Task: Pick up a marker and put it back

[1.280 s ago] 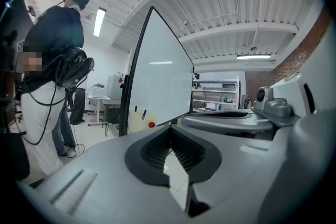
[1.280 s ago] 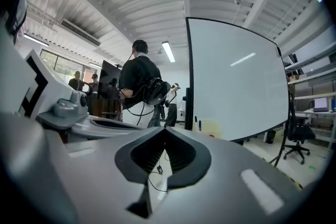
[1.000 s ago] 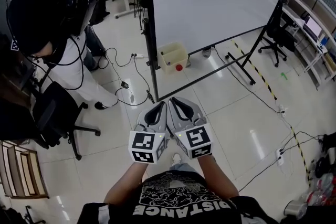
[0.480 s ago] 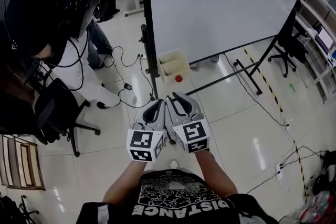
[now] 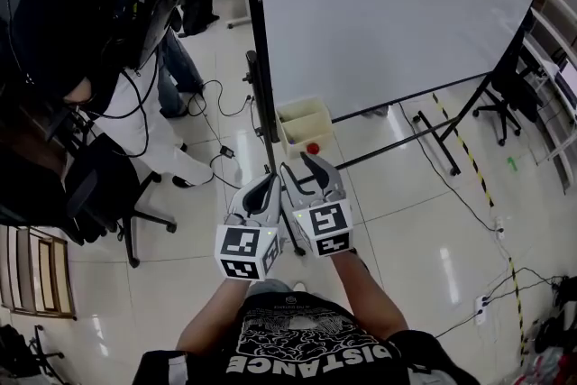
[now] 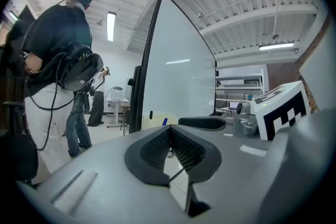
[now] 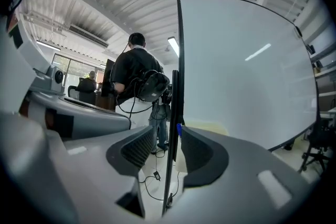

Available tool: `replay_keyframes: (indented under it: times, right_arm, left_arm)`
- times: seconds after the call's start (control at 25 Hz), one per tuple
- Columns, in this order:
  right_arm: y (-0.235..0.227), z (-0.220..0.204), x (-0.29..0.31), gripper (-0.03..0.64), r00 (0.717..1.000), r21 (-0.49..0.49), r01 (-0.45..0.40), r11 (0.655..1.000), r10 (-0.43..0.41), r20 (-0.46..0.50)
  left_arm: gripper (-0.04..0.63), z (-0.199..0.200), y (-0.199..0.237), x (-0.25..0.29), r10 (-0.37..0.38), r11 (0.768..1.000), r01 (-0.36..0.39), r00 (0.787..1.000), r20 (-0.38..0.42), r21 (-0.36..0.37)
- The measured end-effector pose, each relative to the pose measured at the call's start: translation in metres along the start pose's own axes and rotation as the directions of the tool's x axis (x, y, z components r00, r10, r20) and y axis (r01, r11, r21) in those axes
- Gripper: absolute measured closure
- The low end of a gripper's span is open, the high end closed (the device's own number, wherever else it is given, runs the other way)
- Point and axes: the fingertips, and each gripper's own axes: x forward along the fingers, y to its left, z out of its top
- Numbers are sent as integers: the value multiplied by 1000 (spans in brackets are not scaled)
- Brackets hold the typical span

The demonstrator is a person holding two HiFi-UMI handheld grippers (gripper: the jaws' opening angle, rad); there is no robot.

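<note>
A cream box point(image 5: 302, 122) sits at the foot of the whiteboard point(image 5: 388, 4), with a small red round thing point(image 5: 312, 148) at its front. A blue marker tip point(image 7: 179, 129) shows beside the board's black post point(image 7: 173, 113) in the right gripper view, and the same blue tip point(image 6: 164, 121) appears in the left gripper view. Both grippers are held side by side in front of the person, short of the box. My left gripper point(image 5: 270, 183) point(image 6: 170, 131) is shut with nothing in it. My right gripper point(image 5: 299, 164) point(image 7: 167, 136) is opening, its jaws apart and nothing between them.
A person with a headset and cables point(image 5: 81, 22) stands at the left beside a black office chair point(image 5: 99, 194). Cables point(image 5: 221, 117) trail across the tiled floor. The whiteboard's stand legs point(image 5: 433, 126) spread to the right, and shelves point(image 5: 563, 32) line the right wall.
The right gripper's jaws have gone from shut to apart. Both grippers have come closer to the whiteboard's post and the cream box. The left gripper stays shut.
</note>
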Motion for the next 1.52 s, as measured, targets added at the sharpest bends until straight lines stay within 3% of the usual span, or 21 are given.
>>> replay_keyframes:
  times: [0.8,1.0,1.52]
  right_arm:
    - [-26,-11,53,493,1000,-67,17,998,-17,-11]
    - [-30,-13,56,561,999,-77,29,997,-30,-12]
    - [-35,-11,59,580,998,-121,55,991,-56,-3]
  left_arm:
    - [589,-1,27,33,33,999,-33,999,-8,-10]
    - [589,-5,31,35,40,999,-40,999,-14,-17]
    - [589,-1,31,40,32,999,-32,1000,-1,-10]
